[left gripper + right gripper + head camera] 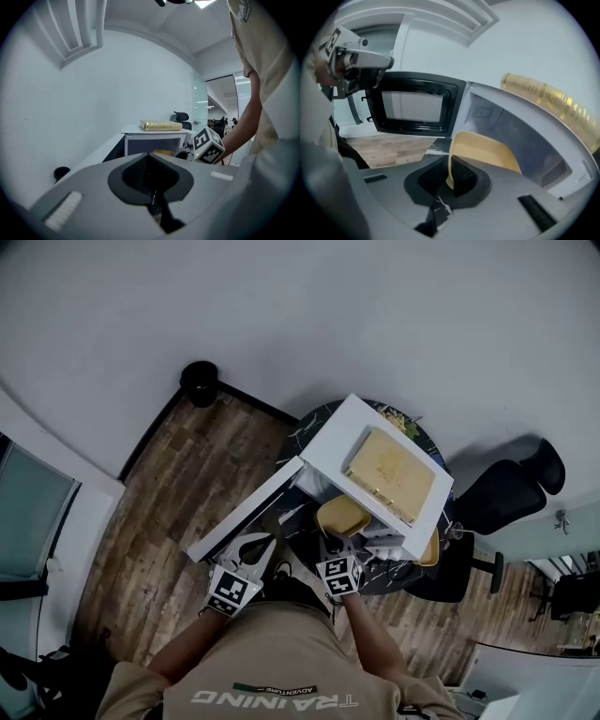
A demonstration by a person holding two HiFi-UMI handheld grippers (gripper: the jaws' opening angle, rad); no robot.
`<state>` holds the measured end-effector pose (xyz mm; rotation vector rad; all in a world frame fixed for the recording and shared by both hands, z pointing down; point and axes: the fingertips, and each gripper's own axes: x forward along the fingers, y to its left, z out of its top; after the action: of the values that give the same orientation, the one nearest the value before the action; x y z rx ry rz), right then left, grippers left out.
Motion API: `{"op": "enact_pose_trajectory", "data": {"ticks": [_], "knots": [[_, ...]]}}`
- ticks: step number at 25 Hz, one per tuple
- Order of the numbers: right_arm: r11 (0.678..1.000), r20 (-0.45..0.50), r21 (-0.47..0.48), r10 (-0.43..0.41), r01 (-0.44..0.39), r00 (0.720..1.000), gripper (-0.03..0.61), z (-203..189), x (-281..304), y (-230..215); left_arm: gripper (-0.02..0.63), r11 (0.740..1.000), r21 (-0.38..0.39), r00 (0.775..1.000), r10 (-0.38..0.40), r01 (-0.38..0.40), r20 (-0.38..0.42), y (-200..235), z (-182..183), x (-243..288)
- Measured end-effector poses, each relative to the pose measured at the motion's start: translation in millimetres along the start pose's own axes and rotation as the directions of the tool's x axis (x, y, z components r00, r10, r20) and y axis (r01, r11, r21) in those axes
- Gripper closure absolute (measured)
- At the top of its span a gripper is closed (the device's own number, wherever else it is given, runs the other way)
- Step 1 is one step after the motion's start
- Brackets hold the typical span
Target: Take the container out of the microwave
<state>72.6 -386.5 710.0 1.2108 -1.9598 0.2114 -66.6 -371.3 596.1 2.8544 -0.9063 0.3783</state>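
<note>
Yellow container [487, 152] at the microwave [339, 430] mouth has its rim pinched in my right hand-held gripper [450, 180], while my left hand-held gripper [151, 180] is closed, empty.

We see a flat gold box [391, 474] above the dark marbled table [307, 425], a black office chair [511, 488] near its right edge, and a round black object [199, 381] on the wooden floor [159, 521].

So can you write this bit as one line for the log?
microwave door: open | right hand-held gripper: shut on rim of yellow container | left hand-held gripper: shut, empty
</note>
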Motion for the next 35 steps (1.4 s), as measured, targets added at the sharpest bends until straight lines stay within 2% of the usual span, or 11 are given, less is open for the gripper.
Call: {"op": "enact_pose_trajectory", "data": {"ticks": [8, 14, 19, 24, 30, 35], "knots": [[0.999, 0.019, 0.027, 0.028, -0.029, 0.999, 0.568, -7, -13, 31, 0.606, 0.999, -0.044, 0.999, 0.028, -0.029, -0.026, 1, -23, -10], [0.999, 0.085, 0.012, 0.036, -0.037, 0.996, 0.568, -5, -40, 34, 0.606, 0.999, -0.013, 0.999, 0.049, -0.050, -0.013, -20, -12, -10], [0.996, 0.148, -0.071, 0.054, -0.044, 0.987, 0.568, -11, -76, 38, 0.606, 0.997, -0.010, 0.997, 0.081, -0.082, -0.013, -53, -8, -19], [0.992, 0.196, -0.095, 0.095, -0.078, 0.976, 0.568, -27, -107, 56, 0.606, 0.988, -0.032, 0.988, 0.152, -0.152, -0.018, -89, -12, -40], [0.983, 0.216, -0.143, 0.147, -0.118, 0.965, 0.568, -63, -142, 86, 0.606, 0.981, -0.046, 0.981, 0.185, -0.188, -0.063, -143, -29, -67], [0.983, 0.215, -0.112, 0.166, -0.145, 0.962, 0.568, -92, -157, 103, 0.606, 0.977, -0.038, 0.972, 0.207, -0.212, -0.113, -170, -39, -90]]}}
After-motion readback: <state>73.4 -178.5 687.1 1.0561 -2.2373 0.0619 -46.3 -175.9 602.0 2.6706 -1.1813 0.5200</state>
